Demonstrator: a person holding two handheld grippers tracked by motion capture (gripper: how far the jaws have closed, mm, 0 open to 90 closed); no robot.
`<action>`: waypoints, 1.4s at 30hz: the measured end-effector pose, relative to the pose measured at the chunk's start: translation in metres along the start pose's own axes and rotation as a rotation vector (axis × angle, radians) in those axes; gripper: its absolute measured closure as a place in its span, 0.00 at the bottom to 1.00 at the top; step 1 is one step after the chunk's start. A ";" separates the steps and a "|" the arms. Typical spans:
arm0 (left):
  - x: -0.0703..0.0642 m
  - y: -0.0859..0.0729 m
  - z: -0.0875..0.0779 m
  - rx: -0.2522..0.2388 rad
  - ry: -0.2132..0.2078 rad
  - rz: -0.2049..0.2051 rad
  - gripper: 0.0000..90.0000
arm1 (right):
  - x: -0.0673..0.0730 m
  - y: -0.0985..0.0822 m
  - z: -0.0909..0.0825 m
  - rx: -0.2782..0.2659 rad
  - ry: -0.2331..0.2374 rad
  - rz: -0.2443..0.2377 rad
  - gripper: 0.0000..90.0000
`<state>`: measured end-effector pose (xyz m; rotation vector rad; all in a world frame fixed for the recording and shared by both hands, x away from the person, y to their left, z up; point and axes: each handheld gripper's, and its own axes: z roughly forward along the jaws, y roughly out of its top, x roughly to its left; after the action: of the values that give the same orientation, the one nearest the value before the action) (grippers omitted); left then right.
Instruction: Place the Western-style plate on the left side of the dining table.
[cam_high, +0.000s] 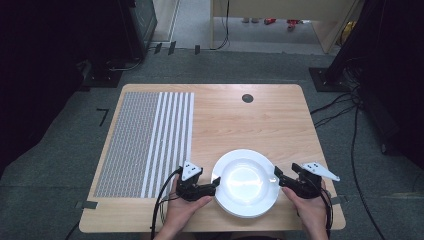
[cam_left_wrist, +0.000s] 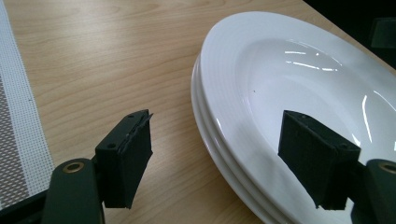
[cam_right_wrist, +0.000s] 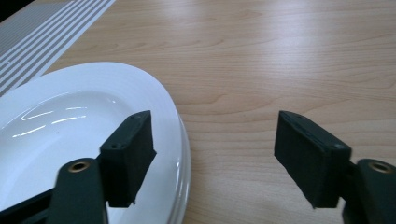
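- Plates: stacked rims visible; their count cannot be told; right and near parts cut off in the left gripper view.
- Plates, right gripper view: left part cut off.
- Mat: mostly beyond the left edge.
- Forearms: cut off at the near edge.

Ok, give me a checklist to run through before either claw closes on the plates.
1. Left claw open: ok, jaws spread wide.
2. Right claw open: ok, jaws spread wide.
3. Left claw straddles the rim of the plates: ok, one jaw over the bowl, one outside.
4. Right claw straddles the opposite rim: ok.
5. How many plates are stacked: cannot tell exactly; at least two rims show.
6. Placemat free of the plates: ok, apart on the table.
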<state>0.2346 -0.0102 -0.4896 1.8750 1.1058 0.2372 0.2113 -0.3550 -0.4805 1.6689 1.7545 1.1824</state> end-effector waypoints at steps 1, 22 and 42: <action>-0.001 0.000 0.000 0.004 0.004 0.004 0.30 | 0.001 0.000 0.000 -0.003 0.005 -0.002 0.38; -0.009 -0.006 0.003 -0.001 -0.040 0.033 0.54 | 0.009 -0.008 0.006 0.039 0.134 0.022 0.76; -0.009 -0.008 0.006 0.021 -0.051 -0.037 0.53 | -0.006 -0.008 -0.001 0.059 0.192 0.198 0.89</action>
<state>0.2278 -0.0191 -0.4967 1.8673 1.1106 0.1562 0.2068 -0.3606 -0.4875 1.8518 1.7834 1.4343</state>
